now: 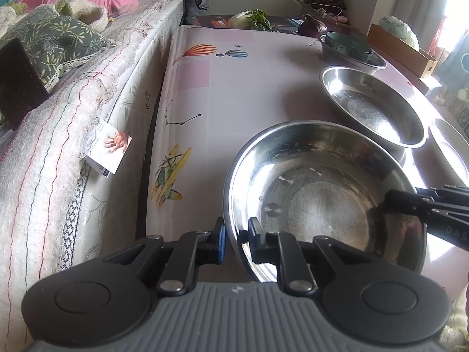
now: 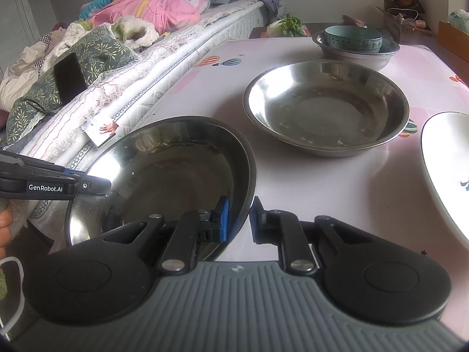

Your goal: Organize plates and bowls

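A steel bowl (image 1: pixel 319 193) sits nearest me, and both grippers pinch its rim from opposite sides. My left gripper (image 1: pixel 236 234) is shut on the bowl's left rim, one pad outside the wall and one inside. My right gripper (image 2: pixel 240 218) is shut on the same steel bowl (image 2: pixel 164 173) at its right rim. Each gripper shows in the other's view, the right gripper (image 1: pixel 390 202) at the bowl's right edge and the left gripper (image 2: pixel 99 186) at its left. A second steel bowl (image 2: pixel 325 108) stands empty behind it.
A teal bowl (image 2: pixel 353 39) is nested in a grey basin (image 2: pixel 363 55) at the back of the pink table (image 2: pixel 307 182). A white plate (image 2: pixel 445 164) lies at the right edge. A mattress (image 1: pixel 88 135) with bedding runs along the table's left side. Greens (image 2: pixel 288 25) lie at the far end.
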### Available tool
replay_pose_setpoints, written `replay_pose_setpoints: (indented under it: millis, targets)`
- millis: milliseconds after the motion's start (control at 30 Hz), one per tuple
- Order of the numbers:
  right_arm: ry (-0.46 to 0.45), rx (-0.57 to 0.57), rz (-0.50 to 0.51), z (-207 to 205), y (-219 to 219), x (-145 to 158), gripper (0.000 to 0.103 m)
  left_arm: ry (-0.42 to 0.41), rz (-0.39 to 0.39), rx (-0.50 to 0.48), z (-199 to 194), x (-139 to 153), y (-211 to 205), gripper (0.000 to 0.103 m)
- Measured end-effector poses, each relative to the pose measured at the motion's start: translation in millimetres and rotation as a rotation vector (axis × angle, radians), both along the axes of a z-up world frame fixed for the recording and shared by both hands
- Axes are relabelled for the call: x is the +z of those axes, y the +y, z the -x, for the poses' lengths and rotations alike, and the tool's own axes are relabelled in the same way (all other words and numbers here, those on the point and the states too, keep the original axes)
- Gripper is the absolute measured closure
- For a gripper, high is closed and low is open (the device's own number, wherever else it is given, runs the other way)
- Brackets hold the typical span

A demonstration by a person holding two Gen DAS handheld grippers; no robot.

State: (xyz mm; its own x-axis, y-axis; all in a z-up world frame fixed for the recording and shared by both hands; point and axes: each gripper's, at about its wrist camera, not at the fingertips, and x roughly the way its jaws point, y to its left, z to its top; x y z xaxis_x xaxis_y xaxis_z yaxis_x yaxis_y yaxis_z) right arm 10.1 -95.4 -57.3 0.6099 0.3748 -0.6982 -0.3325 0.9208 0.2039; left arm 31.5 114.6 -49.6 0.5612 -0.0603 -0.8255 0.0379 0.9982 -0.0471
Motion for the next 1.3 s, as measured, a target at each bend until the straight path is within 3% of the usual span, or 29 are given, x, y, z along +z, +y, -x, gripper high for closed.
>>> replay_pose_setpoints:
  millis: [1100,1133,1167,1233,1300]
  targets:
    - [-0.067,0.015,-0.014,7,-1,18,0.089,-0.065,-0.014,0.012,11,25,0,0.087]
    - [-0.07,0.014,-0.014,8,-2,19,0.09,-0.068,-0.012,0.009,11,26,-1,0.088]
    - [-0.072,0.022,-0.025,8,-2,20,0.09,-0.072,0.011,-0.006,11,28,-2,0.095]
    - [-0.076,0.031,-0.034,10,-1,21,0.09,-0.074,0.068,-0.035,11,31,-5,0.095]
    - [-0.086,0.03,-0.007,11,3,21,0.09,-0.088,0.05,-0.052,10,32,-14,0.095]
